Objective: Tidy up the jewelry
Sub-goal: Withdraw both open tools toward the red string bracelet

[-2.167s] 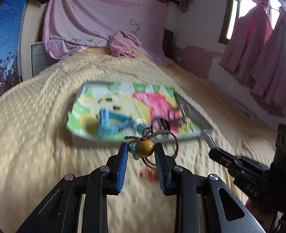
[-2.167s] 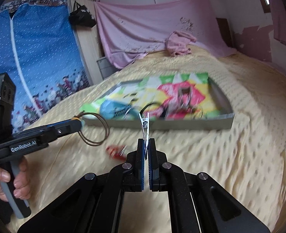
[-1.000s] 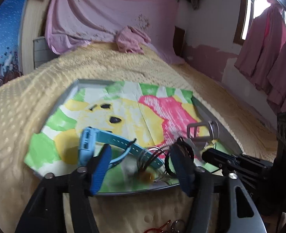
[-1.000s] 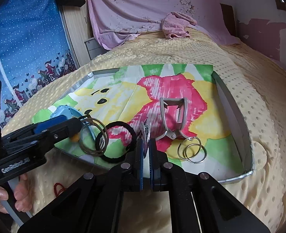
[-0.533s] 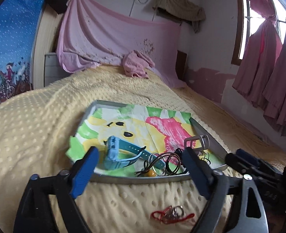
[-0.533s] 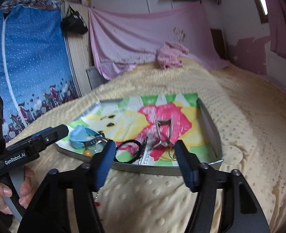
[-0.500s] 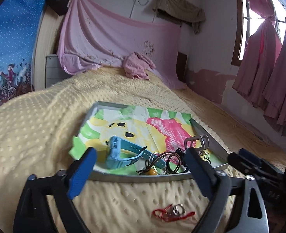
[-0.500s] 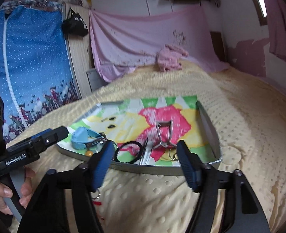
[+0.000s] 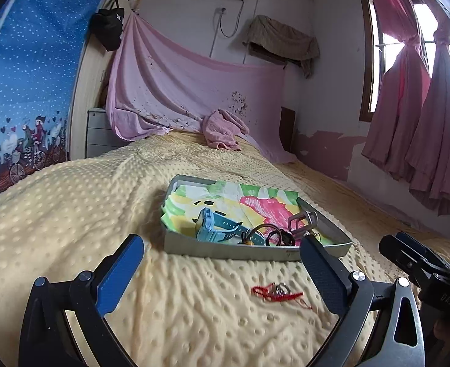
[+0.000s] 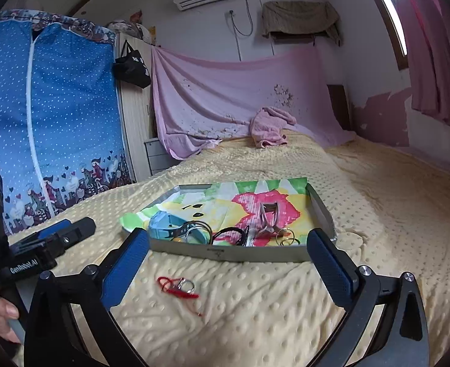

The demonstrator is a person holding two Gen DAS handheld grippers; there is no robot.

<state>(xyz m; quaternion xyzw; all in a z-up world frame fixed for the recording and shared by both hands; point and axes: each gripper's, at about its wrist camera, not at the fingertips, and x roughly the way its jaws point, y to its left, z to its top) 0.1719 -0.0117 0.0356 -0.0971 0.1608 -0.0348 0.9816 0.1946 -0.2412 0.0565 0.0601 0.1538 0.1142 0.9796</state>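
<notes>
A grey metal tray (image 9: pixel 225 249) lined with a bright cartoon paper lies on the yellow bedspread; it also shows in the right wrist view (image 10: pixel 225 252). In it lie a blue watch (image 9: pixel 215 229) (image 10: pixel 163 224), dark bangles (image 9: pixel 273 235) (image 10: pixel 229 234), a metal clip (image 10: pixel 267 214) and gold rings (image 10: pixel 287 235). A red string with small rings (image 9: pixel 278 292) (image 10: pixel 177 286) lies on the bedspread in front of the tray. My left gripper (image 9: pixel 221 272) is wide open and empty. My right gripper (image 10: pixel 228 263) is wide open and empty. Both are held back from the tray.
The yellow dotted bedspread (image 9: pixel 72 214) covers the bed. A pink towel (image 9: pixel 223 128) lies at the head of the bed under a pink sheet on the wall. A blue fabric wardrobe (image 10: pixel 41 122) stands left. Curtains (image 9: pixel 423 122) hang right.
Both grippers have drawn further back from the tray and lifted slightly. Both stay wide open and empty. The bangles and hair clip lie in the tray where they were dropped.
</notes>
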